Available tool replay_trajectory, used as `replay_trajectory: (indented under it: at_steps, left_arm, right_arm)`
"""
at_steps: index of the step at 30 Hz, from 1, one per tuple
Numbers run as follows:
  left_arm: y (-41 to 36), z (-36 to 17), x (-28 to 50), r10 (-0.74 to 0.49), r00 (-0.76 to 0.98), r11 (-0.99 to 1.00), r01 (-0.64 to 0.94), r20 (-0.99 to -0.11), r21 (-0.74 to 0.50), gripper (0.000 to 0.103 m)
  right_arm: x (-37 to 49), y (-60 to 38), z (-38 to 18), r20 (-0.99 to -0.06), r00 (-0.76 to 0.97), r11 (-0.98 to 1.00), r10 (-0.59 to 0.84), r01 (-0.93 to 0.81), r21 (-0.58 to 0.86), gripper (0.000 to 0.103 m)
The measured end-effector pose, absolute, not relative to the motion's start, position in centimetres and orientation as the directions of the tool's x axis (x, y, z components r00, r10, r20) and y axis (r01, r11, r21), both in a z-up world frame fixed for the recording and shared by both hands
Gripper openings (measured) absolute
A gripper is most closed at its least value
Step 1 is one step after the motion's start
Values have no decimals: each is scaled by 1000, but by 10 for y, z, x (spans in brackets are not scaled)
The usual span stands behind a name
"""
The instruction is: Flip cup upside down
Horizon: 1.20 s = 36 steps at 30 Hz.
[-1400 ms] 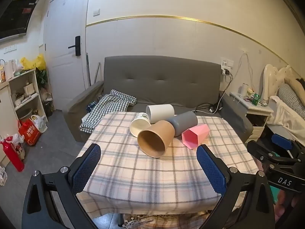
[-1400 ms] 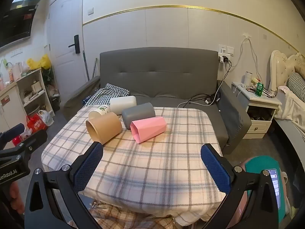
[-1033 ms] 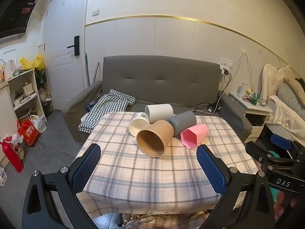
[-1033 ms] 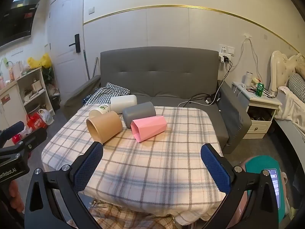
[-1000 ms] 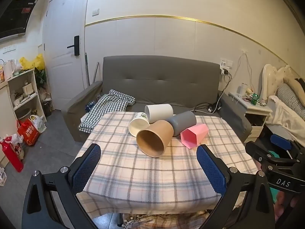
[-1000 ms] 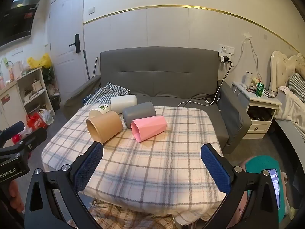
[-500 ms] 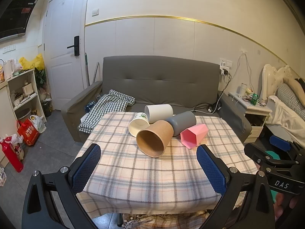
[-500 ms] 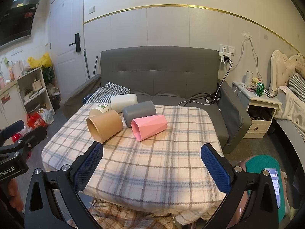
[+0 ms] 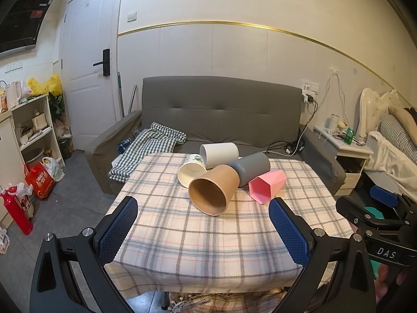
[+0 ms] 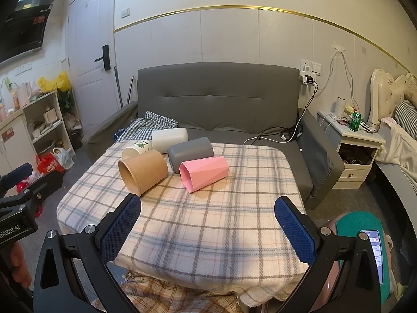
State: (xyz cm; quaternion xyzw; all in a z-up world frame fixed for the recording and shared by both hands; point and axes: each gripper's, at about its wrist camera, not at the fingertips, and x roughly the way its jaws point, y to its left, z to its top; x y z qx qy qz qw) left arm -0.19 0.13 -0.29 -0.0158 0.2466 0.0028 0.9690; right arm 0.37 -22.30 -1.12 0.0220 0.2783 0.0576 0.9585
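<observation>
Several cups lie on their sides in a cluster on the plaid-covered table point(image 9: 198, 237): a brown paper cup point(image 9: 214, 189) point(image 10: 142, 170), a pink faceted cup point(image 9: 267, 186) point(image 10: 204, 173), a grey cup point(image 9: 250, 168) point(image 10: 190, 150), a white cup point(image 9: 219, 151) point(image 10: 169, 136) and a small printed paper cup point(image 9: 192, 172) point(image 10: 136, 148). My left gripper point(image 9: 203, 229) is open and empty above the table's near edge. My right gripper point(image 10: 208, 227) is open and empty, also short of the cups.
A grey sofa point(image 9: 219, 114) with a checked cloth point(image 9: 148, 148) stands behind the table. A shelf unit point(image 9: 31, 130) and red bag point(image 9: 39, 180) are left. A nightstand point(image 10: 357, 146) and bed point(image 9: 398, 143) are right.
Both grippers have drifted very slightly; the cups have not moved and both grippers stay open.
</observation>
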Motion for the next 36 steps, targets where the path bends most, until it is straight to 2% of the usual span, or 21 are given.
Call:
replay_trajectory:
  at_steps: [25, 36]
  left_arm:
    - [8, -3, -3, -5, 875, 999, -16, -485, -38, 103]
    - [8, -15, 3, -5, 848, 999, -24, -530, -47, 103]
  right_arm:
    - [5, -224, -13, -541, 832, 993, 122, -101, 69, 103]
    - [4, -222, -17, -549, 827, 993, 121, -102, 65, 103]
